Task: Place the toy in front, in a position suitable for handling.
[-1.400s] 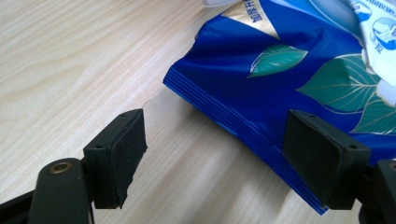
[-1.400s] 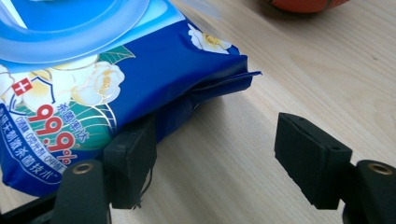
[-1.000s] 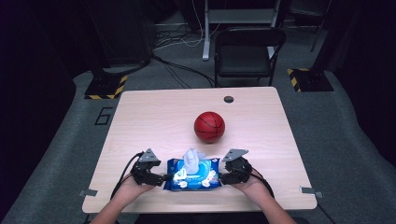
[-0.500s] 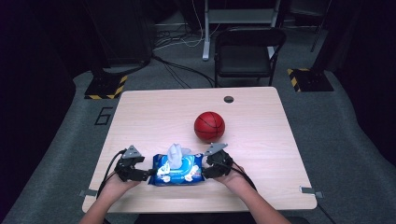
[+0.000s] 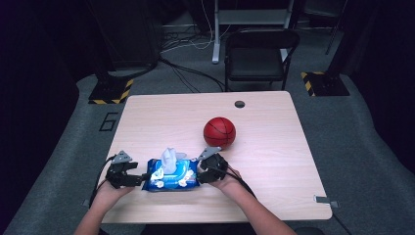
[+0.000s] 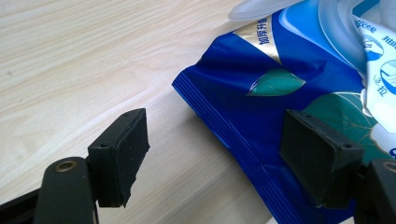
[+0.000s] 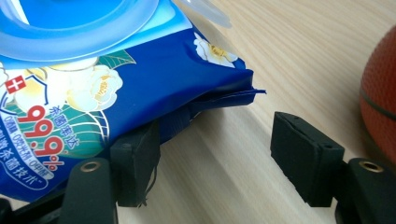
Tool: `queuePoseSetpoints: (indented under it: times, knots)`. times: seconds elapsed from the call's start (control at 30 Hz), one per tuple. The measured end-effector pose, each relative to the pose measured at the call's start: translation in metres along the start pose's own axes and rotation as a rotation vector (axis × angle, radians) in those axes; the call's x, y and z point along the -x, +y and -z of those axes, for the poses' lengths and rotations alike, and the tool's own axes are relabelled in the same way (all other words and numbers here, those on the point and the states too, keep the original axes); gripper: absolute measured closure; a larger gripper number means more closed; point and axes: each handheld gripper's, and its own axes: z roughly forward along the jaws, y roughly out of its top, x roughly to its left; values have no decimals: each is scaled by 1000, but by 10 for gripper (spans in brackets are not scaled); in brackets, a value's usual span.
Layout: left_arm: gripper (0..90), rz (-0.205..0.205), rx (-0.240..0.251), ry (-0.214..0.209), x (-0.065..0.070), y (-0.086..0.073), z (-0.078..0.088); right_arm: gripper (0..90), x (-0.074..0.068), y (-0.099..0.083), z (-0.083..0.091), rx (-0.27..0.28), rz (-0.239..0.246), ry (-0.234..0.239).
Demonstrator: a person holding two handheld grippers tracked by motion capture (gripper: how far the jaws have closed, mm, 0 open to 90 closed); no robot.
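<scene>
Blue flower-printed wipes pack [image 5: 172,175]; dark red, black-lined ball [image 5: 219,132].

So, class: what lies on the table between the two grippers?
The blue wet-wipes pack, with one wipe sticking up from its top, lies between the left gripper and the right gripper. The high view shows this.

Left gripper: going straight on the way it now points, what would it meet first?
The blue wipes pack: its sealed edge lies just ahead of the left gripper, probably almost touching.
</scene>
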Motion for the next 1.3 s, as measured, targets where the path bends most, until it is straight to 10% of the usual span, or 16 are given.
queuePoseSetpoints:
  times: [0.83, 1.3]
  knots:
    - [238, 61, 10, 40, -26, -12, 15, 268, -9, 19, -22, 20, -11, 8]
    - [232, 59, 25, 41, -25, -12, 18, 206, 47, 34, 60, 147, -65, -129]
